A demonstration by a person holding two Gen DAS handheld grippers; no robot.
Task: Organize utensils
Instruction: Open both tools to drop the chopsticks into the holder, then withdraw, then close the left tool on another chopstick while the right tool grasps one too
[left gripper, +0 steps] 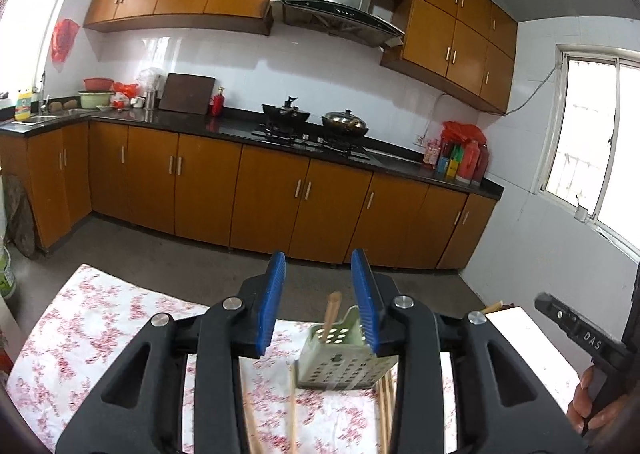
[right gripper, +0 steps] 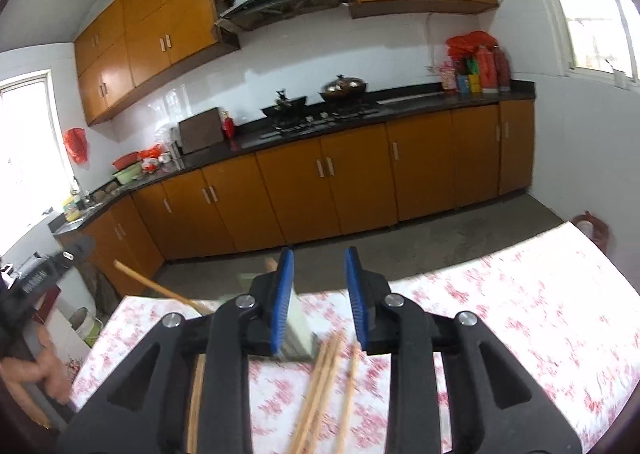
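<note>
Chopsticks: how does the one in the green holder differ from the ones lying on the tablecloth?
The chopstick in the holder stands nearly upright, its tip above the green holder; the loose chopsticks lie flat on the floral tablecloth. It stands alone; those lie several together. All look like plain light wood, and neither gripper holds any.

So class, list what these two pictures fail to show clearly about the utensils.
- Chopsticks, right wrist view: motion-blurred, exact count unclear.
- Green perforated holder, left wrist view: its inside is partly hidden by the left hand-held gripper.
- Chopstick ends, both views: cut off by the bottom edge.
</note>
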